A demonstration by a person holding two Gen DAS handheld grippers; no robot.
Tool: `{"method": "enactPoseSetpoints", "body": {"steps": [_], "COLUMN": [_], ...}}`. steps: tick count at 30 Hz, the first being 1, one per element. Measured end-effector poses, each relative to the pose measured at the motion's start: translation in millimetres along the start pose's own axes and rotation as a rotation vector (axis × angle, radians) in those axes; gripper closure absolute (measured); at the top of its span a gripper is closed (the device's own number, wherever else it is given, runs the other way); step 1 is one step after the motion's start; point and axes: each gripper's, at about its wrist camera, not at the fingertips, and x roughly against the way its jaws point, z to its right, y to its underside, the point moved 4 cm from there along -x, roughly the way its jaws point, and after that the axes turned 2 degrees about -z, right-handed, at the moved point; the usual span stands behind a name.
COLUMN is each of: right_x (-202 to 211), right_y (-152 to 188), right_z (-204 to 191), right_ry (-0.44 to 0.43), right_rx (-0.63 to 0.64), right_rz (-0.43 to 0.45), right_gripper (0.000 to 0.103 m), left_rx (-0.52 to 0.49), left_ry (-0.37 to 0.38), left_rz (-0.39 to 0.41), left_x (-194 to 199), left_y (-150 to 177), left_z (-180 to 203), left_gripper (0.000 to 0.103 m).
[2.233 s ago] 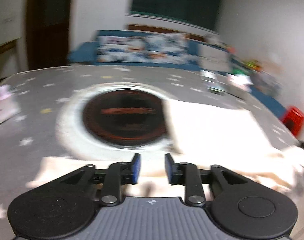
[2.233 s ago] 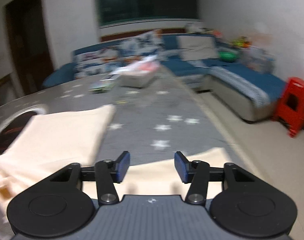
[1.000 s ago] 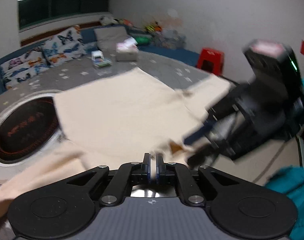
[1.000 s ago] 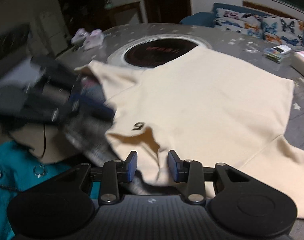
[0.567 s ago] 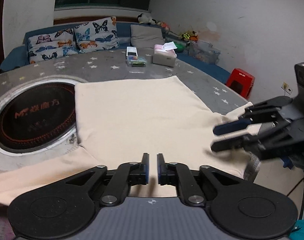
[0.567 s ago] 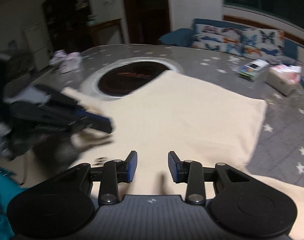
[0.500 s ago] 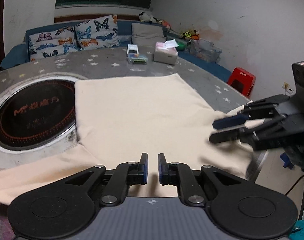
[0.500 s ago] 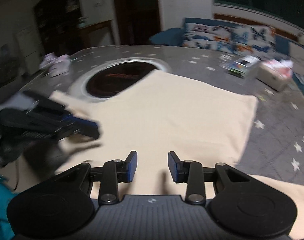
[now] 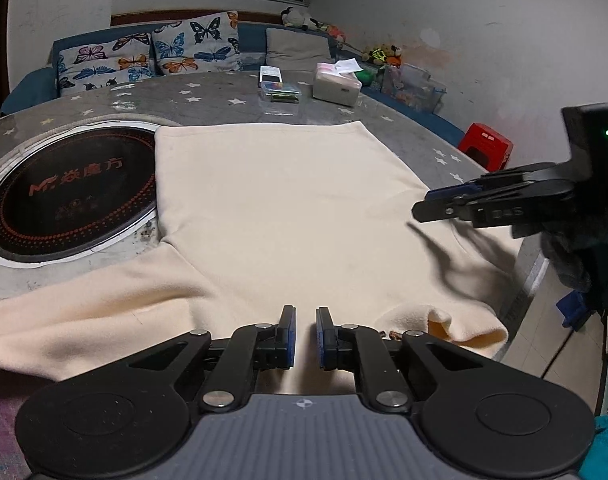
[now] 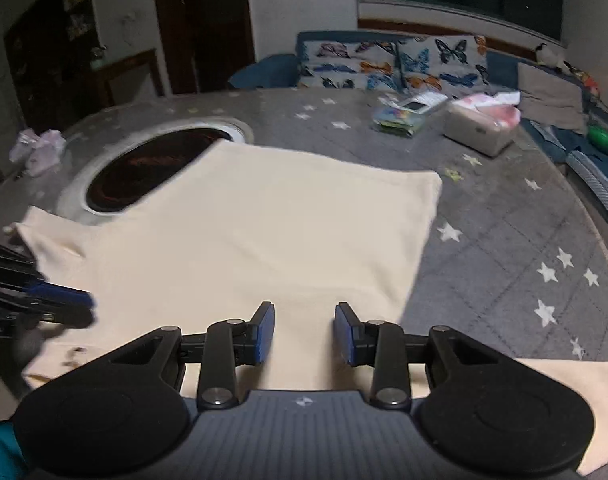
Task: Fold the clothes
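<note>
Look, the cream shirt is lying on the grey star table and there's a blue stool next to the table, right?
Almost. The stool is red, not blue; the left wrist view shows it on the floor beside the table. The rest holds: the cream shirt does lie spread on the grey star-patterned table.

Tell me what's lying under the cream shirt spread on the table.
The cream shirt rests on the grey star-print tablecloth, and its far-left edge overlaps the rim of the round black hotplate. Anything else beneath the fabric is covered and cannot be seen.
</note>
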Motion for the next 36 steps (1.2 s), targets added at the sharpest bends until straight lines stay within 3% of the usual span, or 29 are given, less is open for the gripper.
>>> {"method": "enactPoseSetpoints", "body": {"steps": [7, 11, 15, 21, 23, 25, 30, 33, 35, 36], "right_x": [4, 5, 1, -3, -4, -4, -5, -5, -5, -5], "right_y": [1, -3, -3, -2, -1, -1, -1, -1, -1, -1], "right_z": [-2, -14, -22, -28, -27, -28, -27, -28, -28, -28], "right_ry": [0.010, -0.017, -0.036, -0.045, -0.044, -0.044, -0.046, -0.045, -0.043, -0.043], "right_rx": [0.012, 0.039, 0.055, 0.063, 0.063, 0.064, 0.064, 0.064, 0.064, 0.064], "right_rz": [0.008, 0.017, 0.005, -0.005, -0.009, -0.009, -0.010, -0.010, -0.010, -0.010], "right_gripper": [0.071, 0.070, 0.070, 0.066, 0.065, 0.065, 0.064, 0.064, 0.064, 0.064], "left_rx": [0.087, 0.209, 0.331, 0.556, 0.615, 0.691, 0.869, 0.891, 0.878, 0.869], "left_ry": [-0.052, -0.168, -0.287, -0.372, -0.384, -0.400, -0.409, -0.429, -0.455, -0.468], "left_rz": [0.054, 0.114, 0.132, 0.168, 0.180, 0.181, 0.194, 0.213, 0.210, 0.207], "left_x": [29, 57, 79, 107, 112, 114, 117, 118, 116, 114], "left_y": [5, 11, 25, 38, 39, 41, 51, 50, 48, 48], "left_z": [-21, -50, -85, -135, -148, -164, -198, -210, -217, -221], "left_gripper": [0.090, 0.076, 0.075, 0.054, 0.041, 0.039, 0.042, 0.050, 0.082, 0.088]}}
